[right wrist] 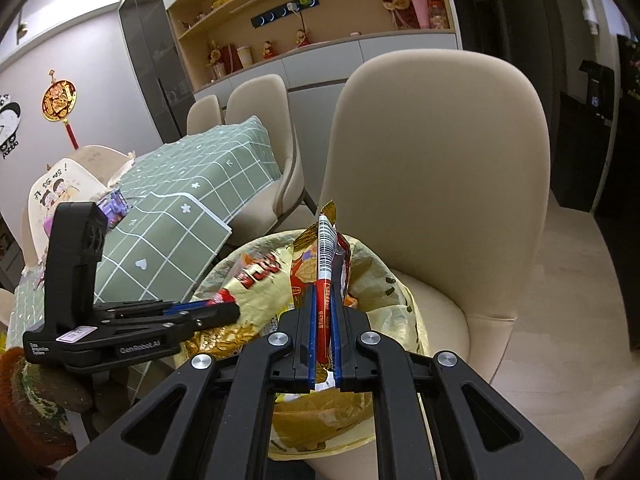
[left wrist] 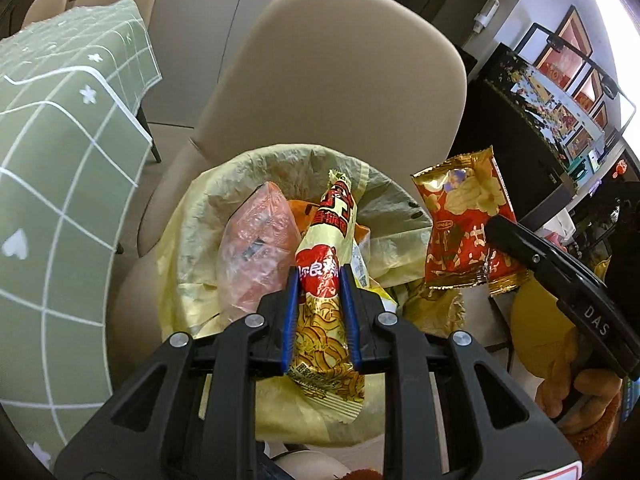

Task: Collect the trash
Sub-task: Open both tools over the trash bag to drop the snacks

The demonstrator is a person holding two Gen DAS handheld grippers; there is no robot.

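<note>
yellow snack wrapper (left wrist: 326, 280) clamped in left claw (left wrist: 320, 312) | red wrapper (right wrist: 326, 280) clamped in right claw (right wrist: 324, 332) | both above bin (left wrist: 192, 248)

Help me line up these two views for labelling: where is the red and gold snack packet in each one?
Left wrist: the red and gold snack packet hangs right of centre, beside the bin, pinched by the right gripper.
Right wrist: the same packet stands edge-on at centre between the blue fingers.
Shared landmark: the yellow-lined trash bin on the beige chair.
</note>
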